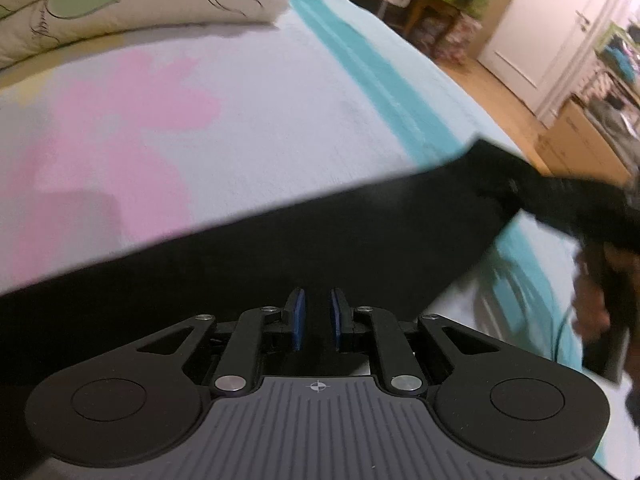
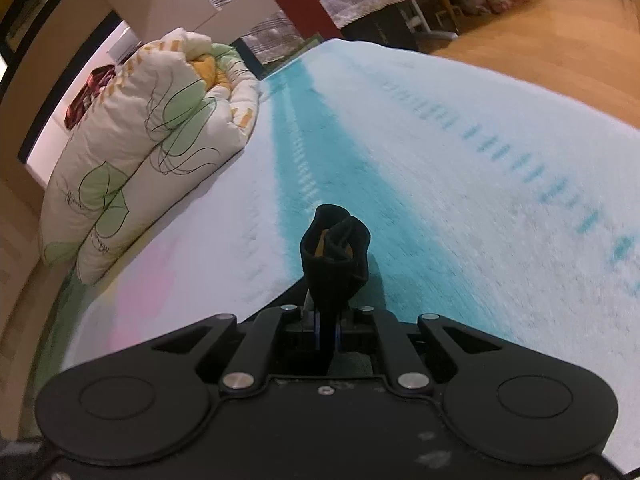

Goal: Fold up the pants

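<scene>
The black pants (image 1: 320,232) hang as a taut band over the bed, running from my left gripper (image 1: 318,312) across to the right edge of the left wrist view. The left gripper's blue pads stand close together with the dark cloth pinched between them. At the right end, a blurred dark gripper and a person's hand (image 1: 592,316) hold the other part of the cloth. In the right wrist view, my right gripper (image 2: 327,320) is shut on a bunched, rolled-up end of the pants (image 2: 334,248) that sticks up past the fingers.
Below lies a bed cover (image 2: 440,200), white with teal stripes and a pink patch (image 1: 120,128). A folded floral duvet (image 2: 152,152) sits at the far left of the bed. Wooden floor (image 2: 540,20), furniture and a white door (image 1: 532,20) lie beyond the bed's right edge.
</scene>
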